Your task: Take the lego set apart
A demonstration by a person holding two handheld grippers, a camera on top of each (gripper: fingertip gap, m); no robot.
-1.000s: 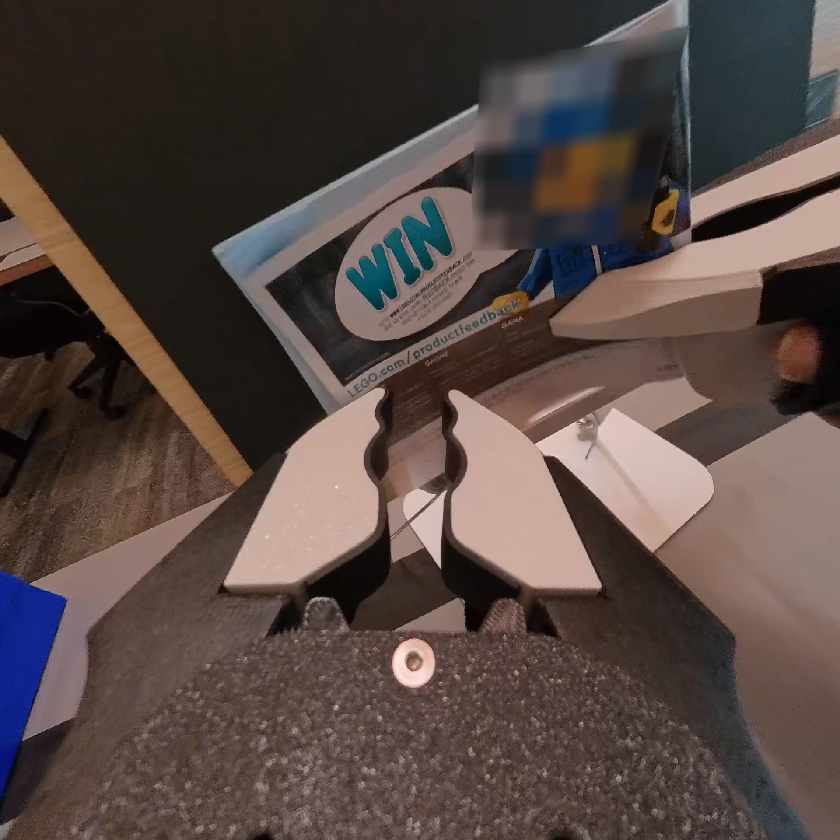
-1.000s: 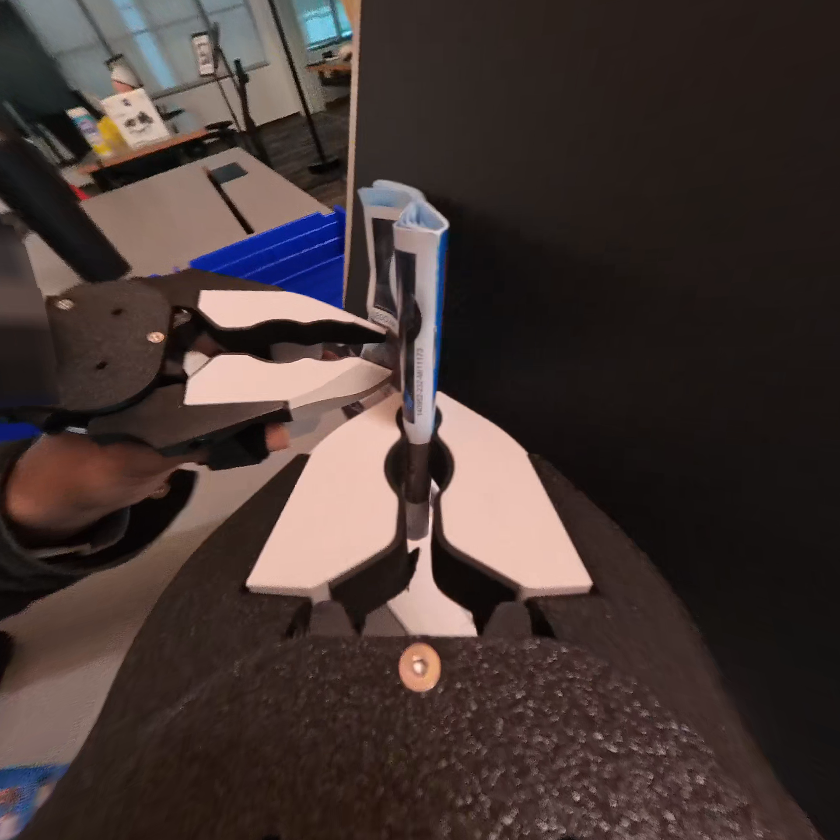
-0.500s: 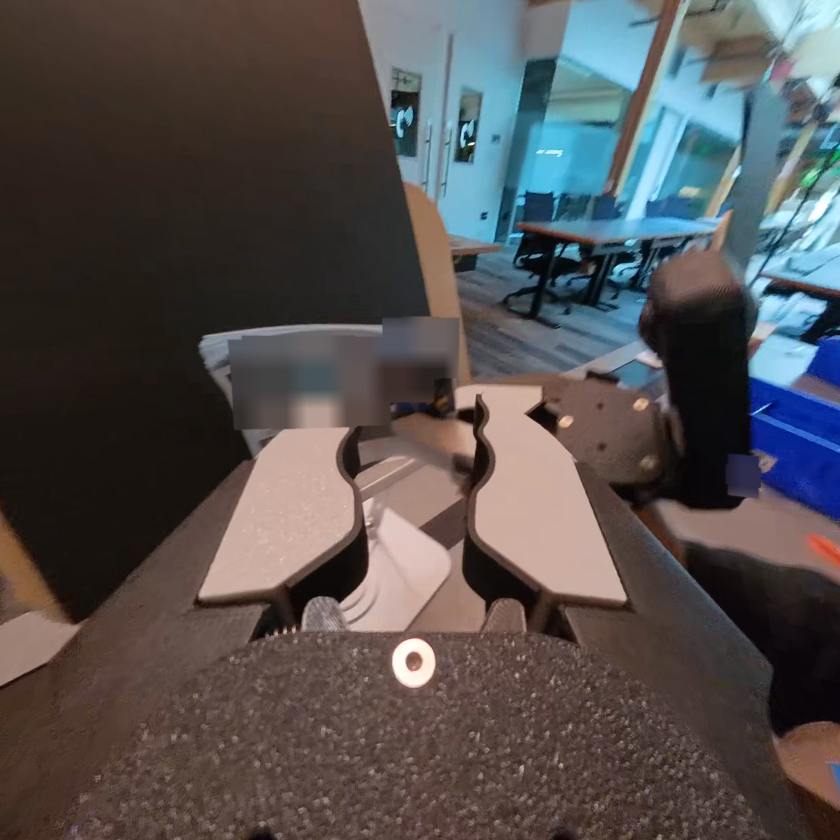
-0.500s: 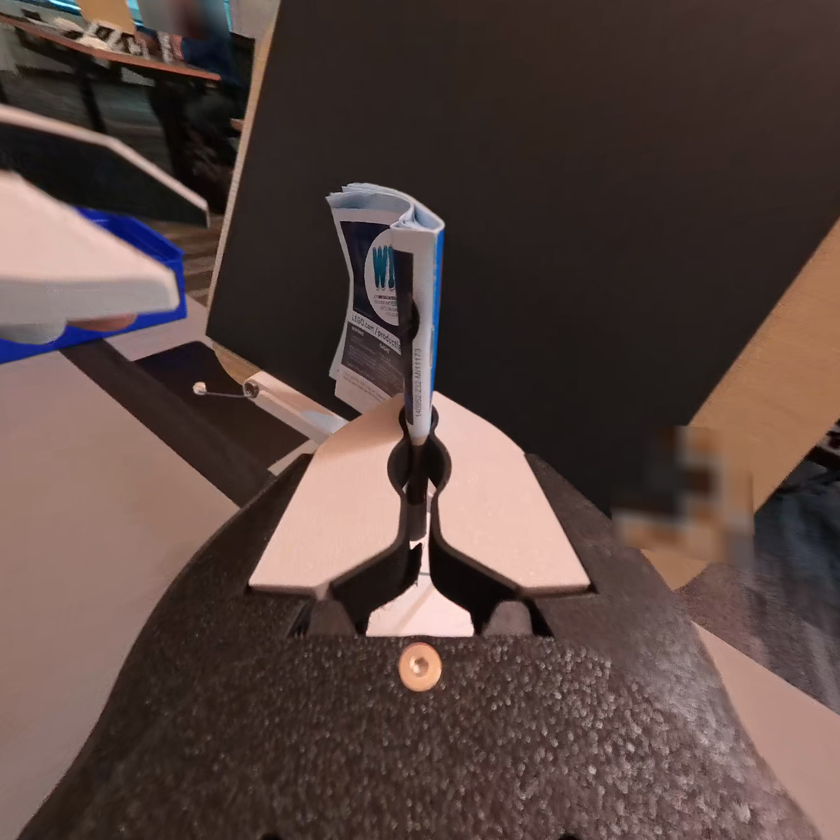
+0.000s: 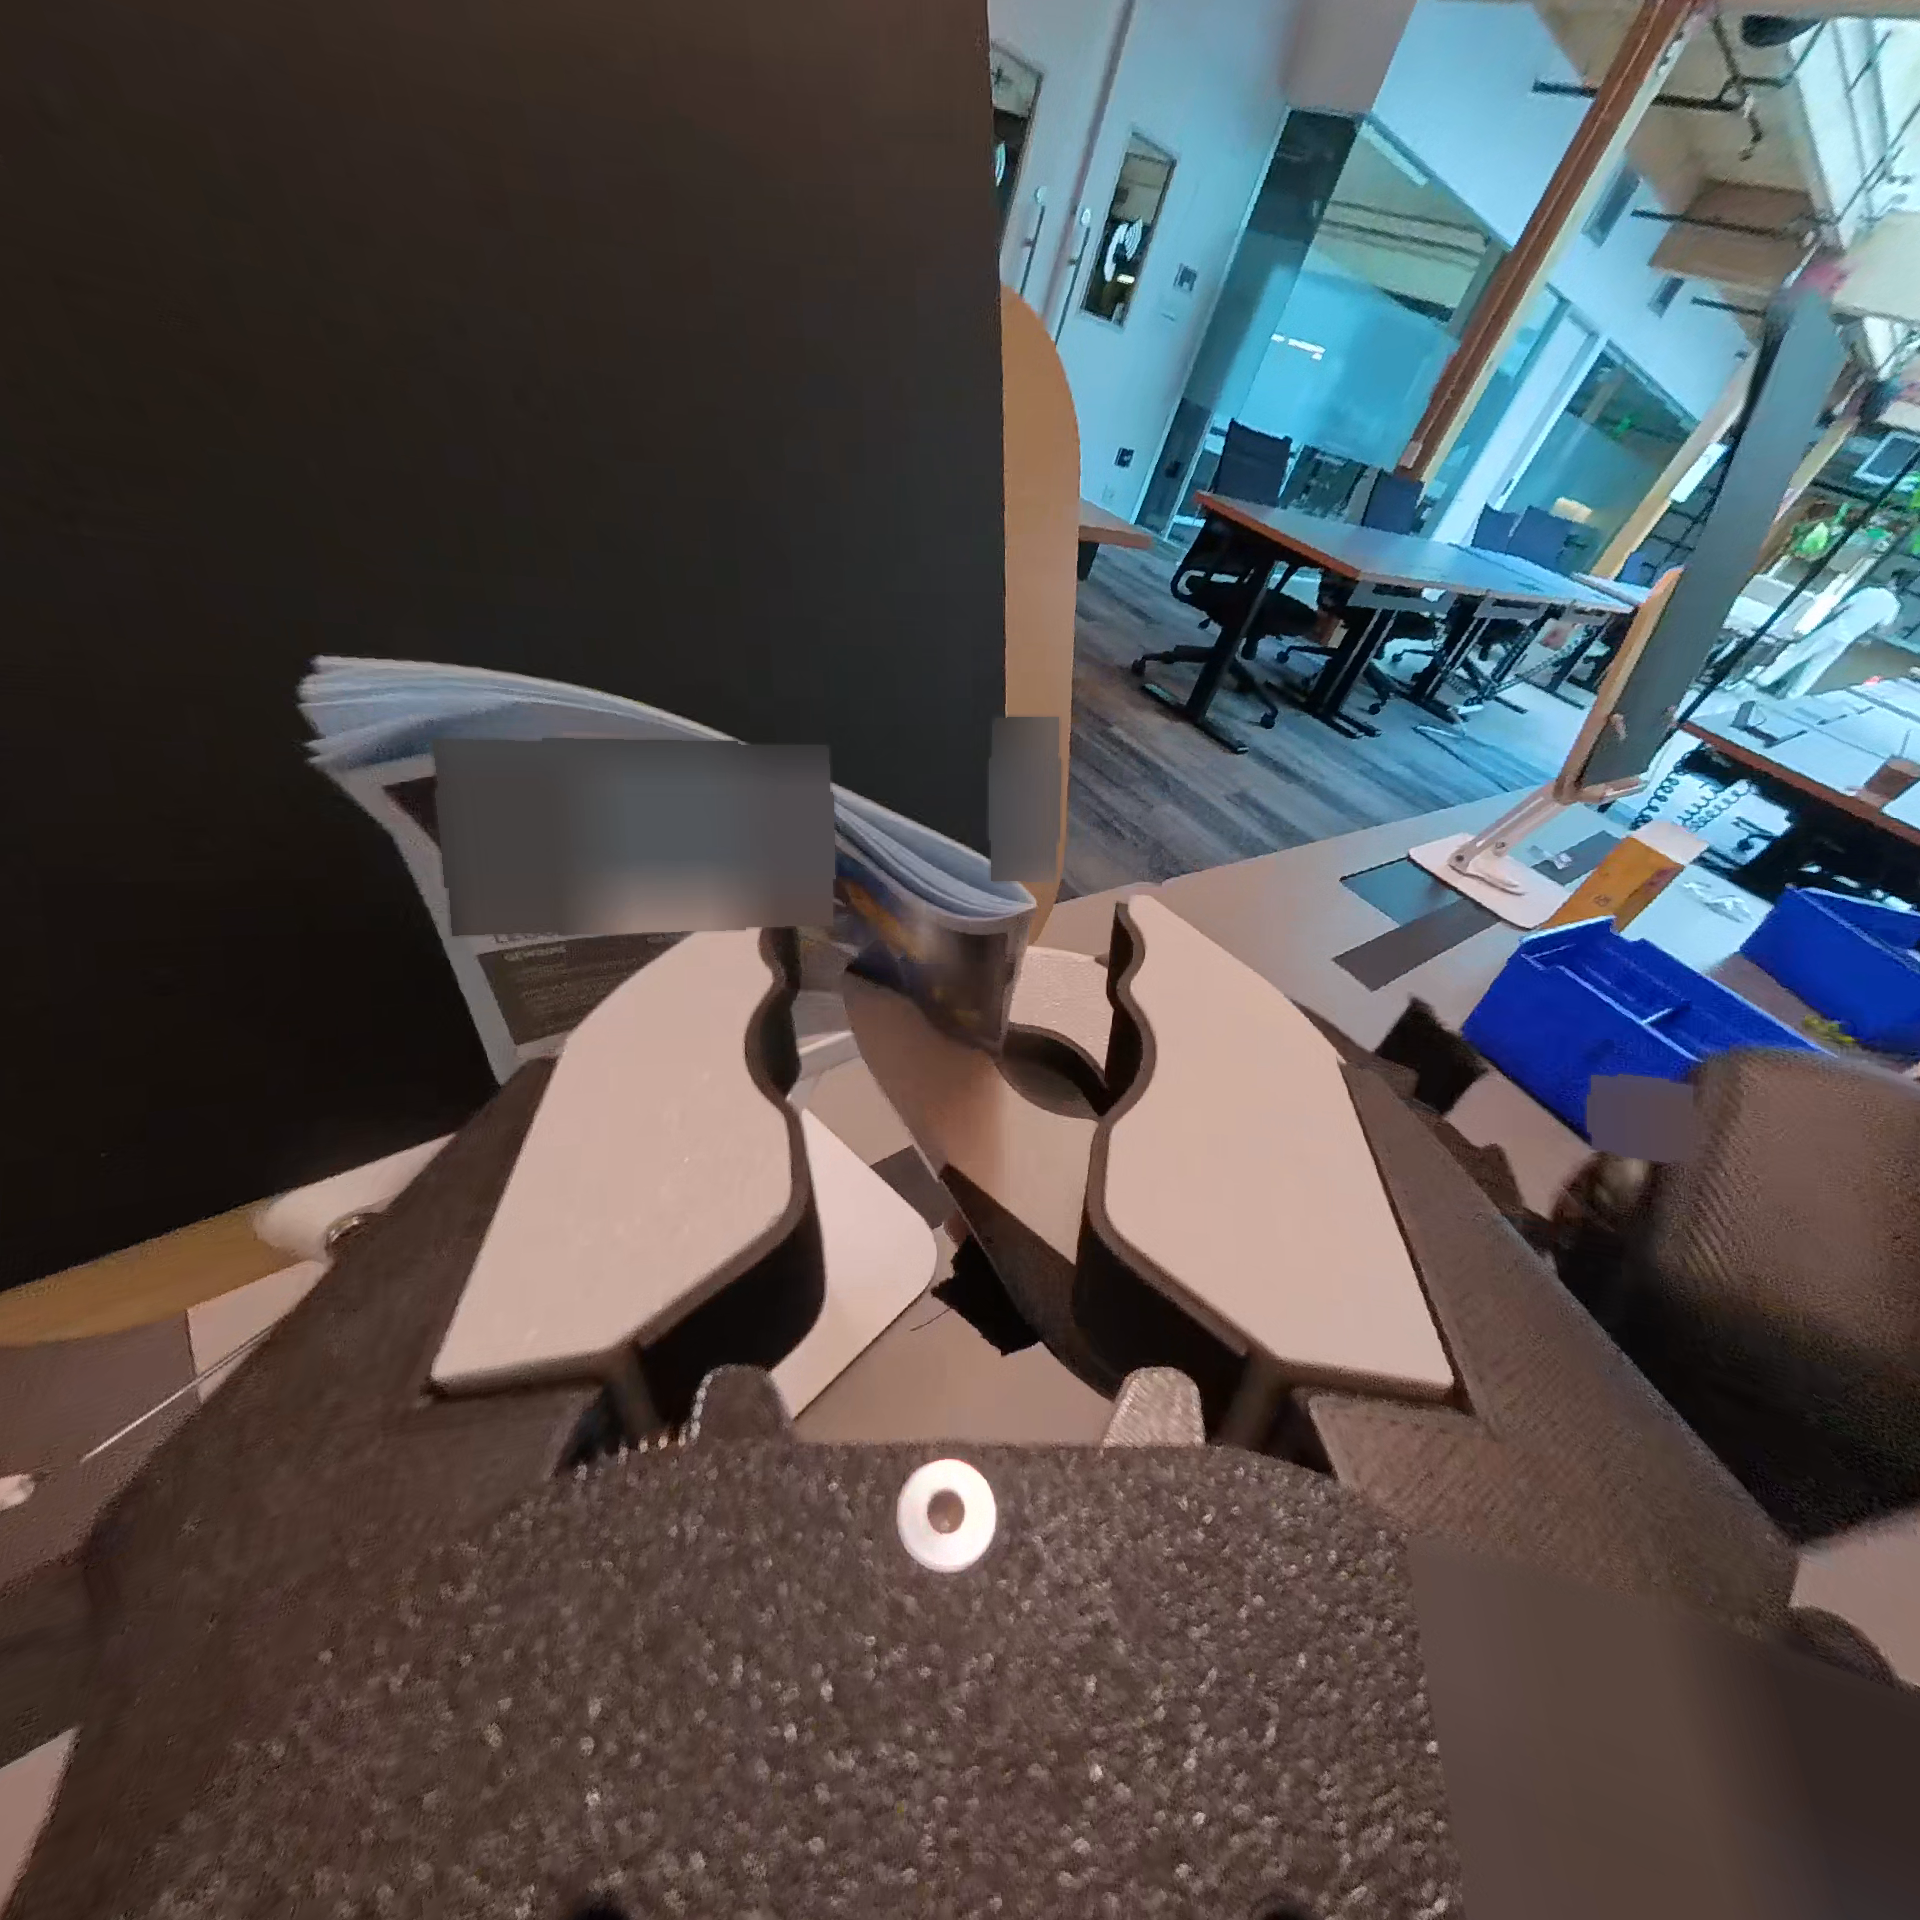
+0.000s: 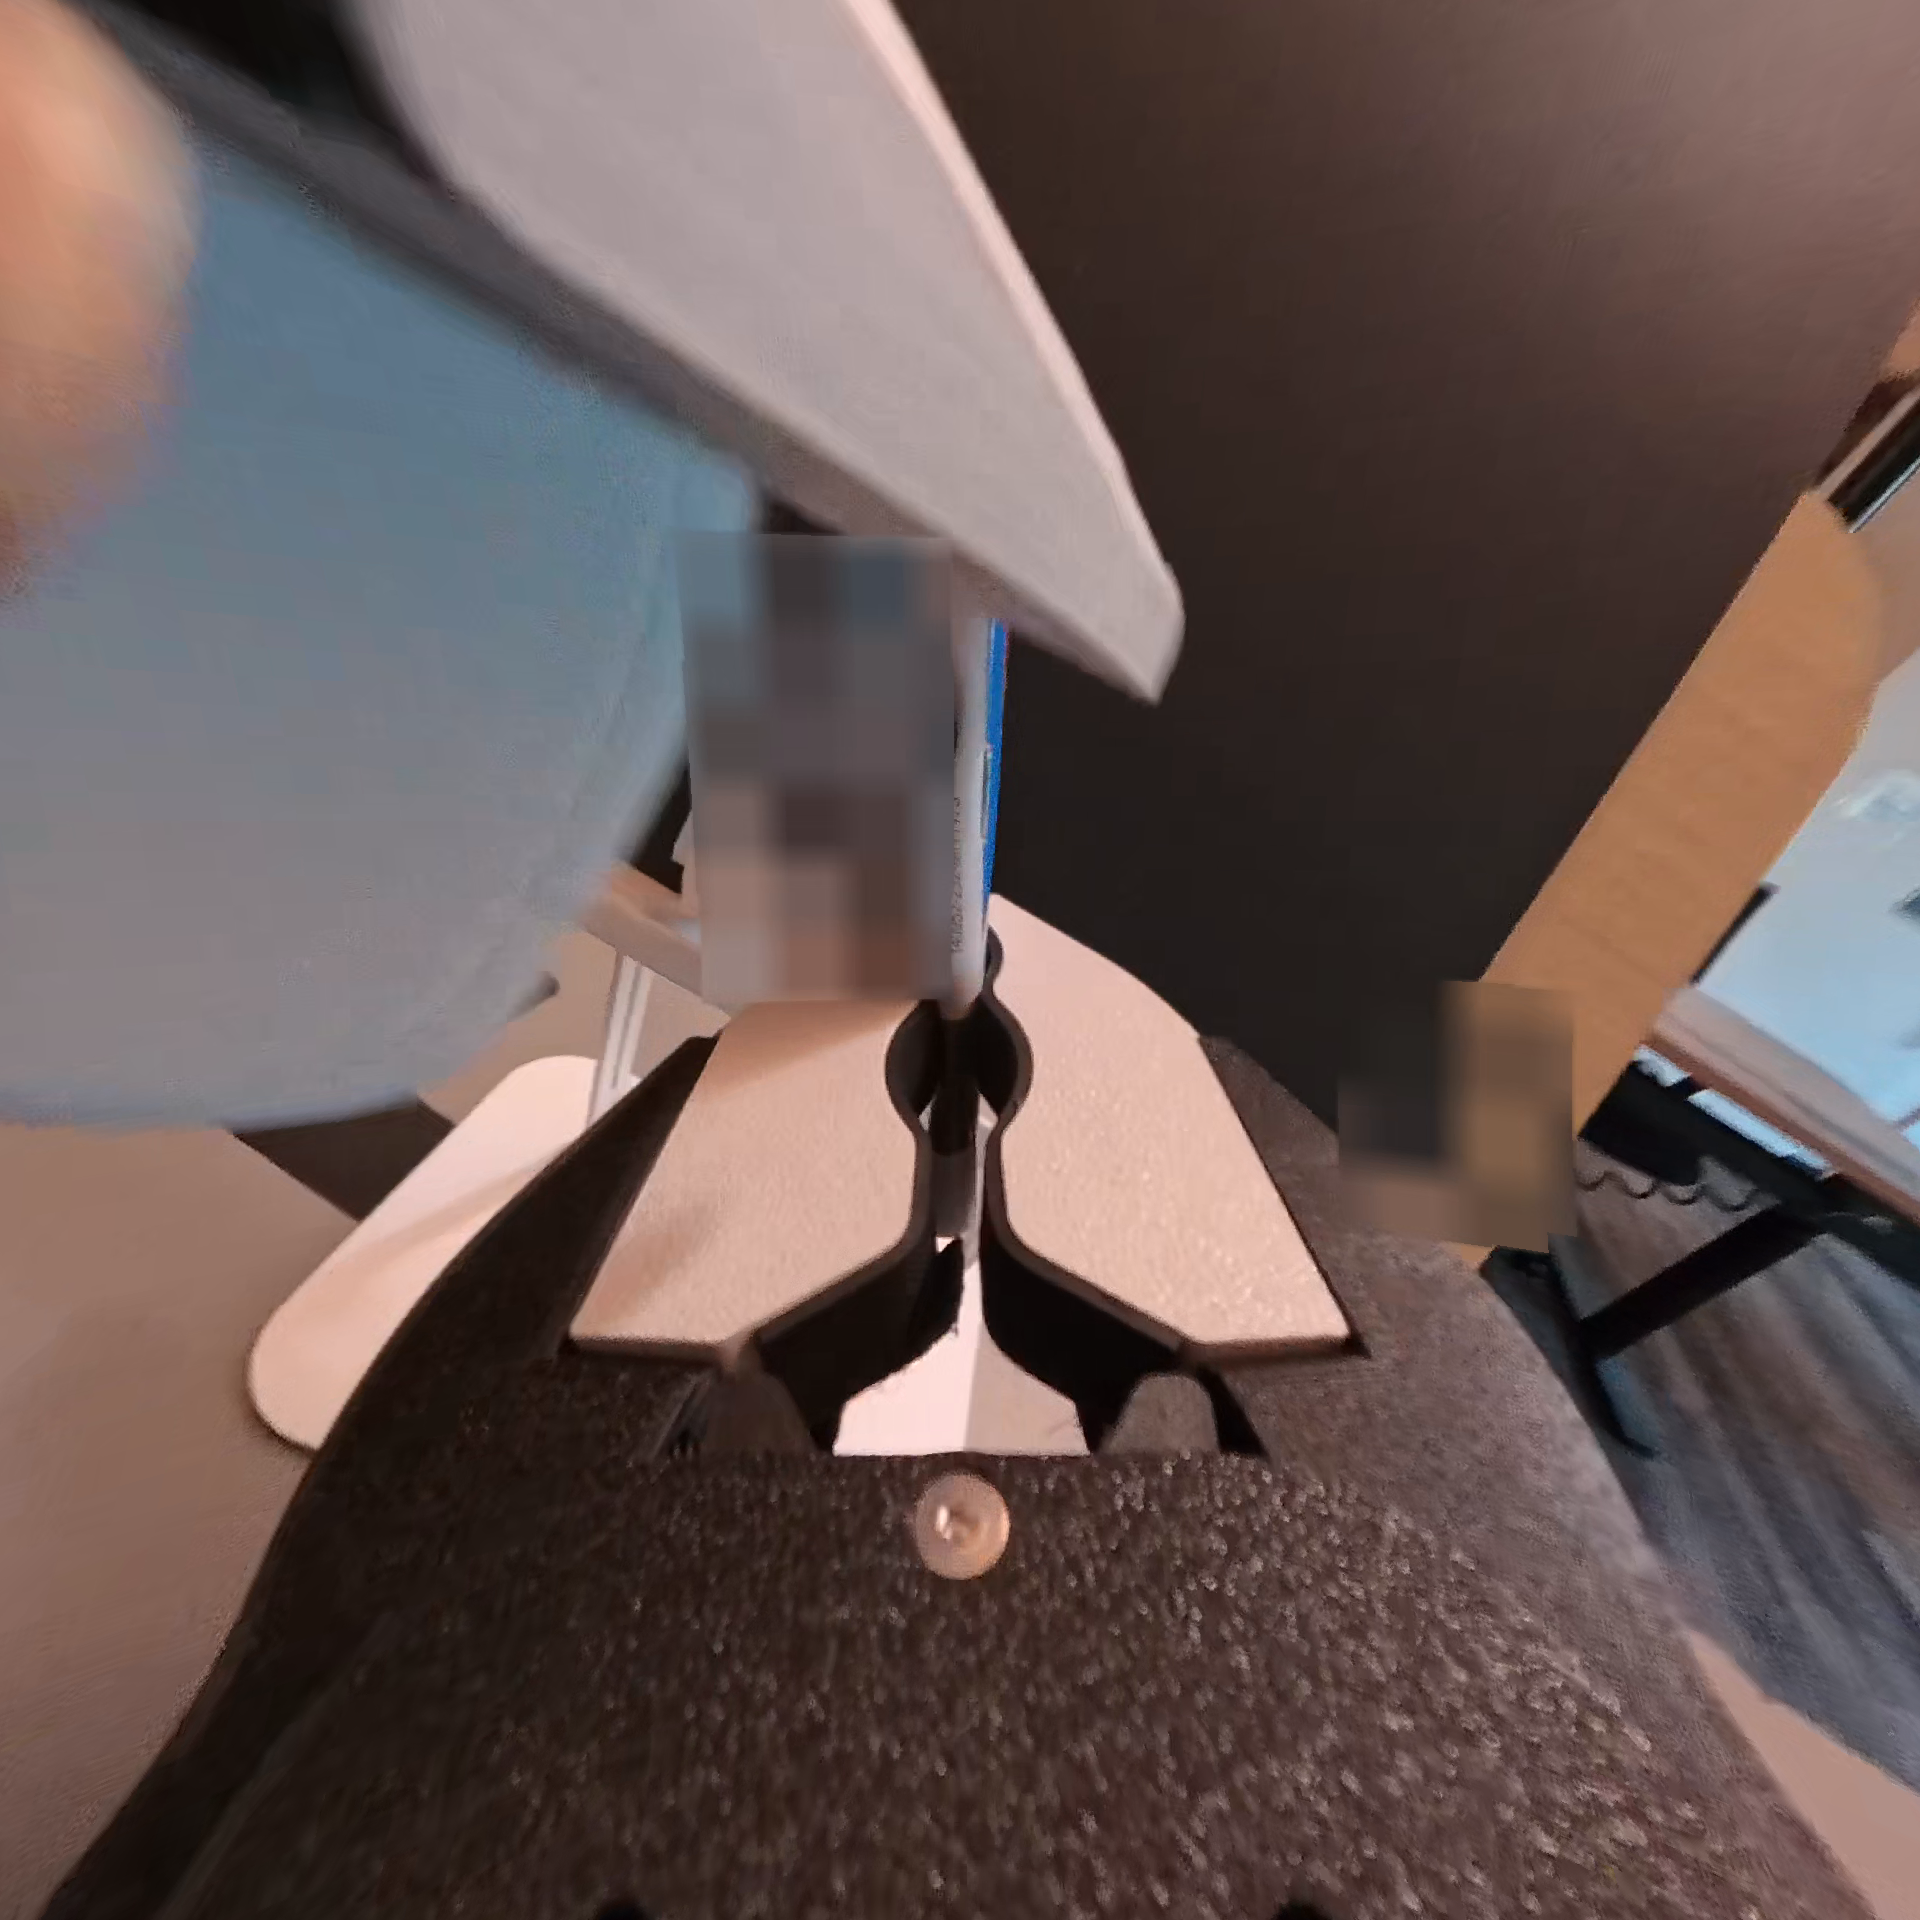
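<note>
**Booklet clamped upright, left jaws spread beside it**

Nearest us in the right wrist view, our right gripper (image 6: 961, 1023) has its jaws pressed together on the spine of the paper booklet (image 6: 971, 790), pinching it so the pages stand upright above the fingers. We judge this hold is meant to steady the booklet by its stiffest edge, leaving the loose pages free for the other hand. No bricks or assembled model show in either view, so we cannot tell where the lego set itself lies; the booklet is the only piece of the kit we can see.

In the left wrist view, our left gripper (image 5: 951, 961) has its jaws spread wide and holds nothing. The right gripper's pale finger sits in the gap between them, and the booklet (image 5: 914, 914) fans out just beyond, its light-blue page edges curling to the left. One left finger looms blurred across the top of the right wrist view, very close to the booklet's top.

Below the tools is the grey table (image 5: 1195, 914), with a white stand base (image 6: 416, 1195) just under the grippers. Directly behind the booklet rises a black panel (image 5: 520, 364), so there is little room to push forward. To the right the table runs open towards blue bins (image 5: 1621, 1013), and that side looks like the freer way to move.
</note>
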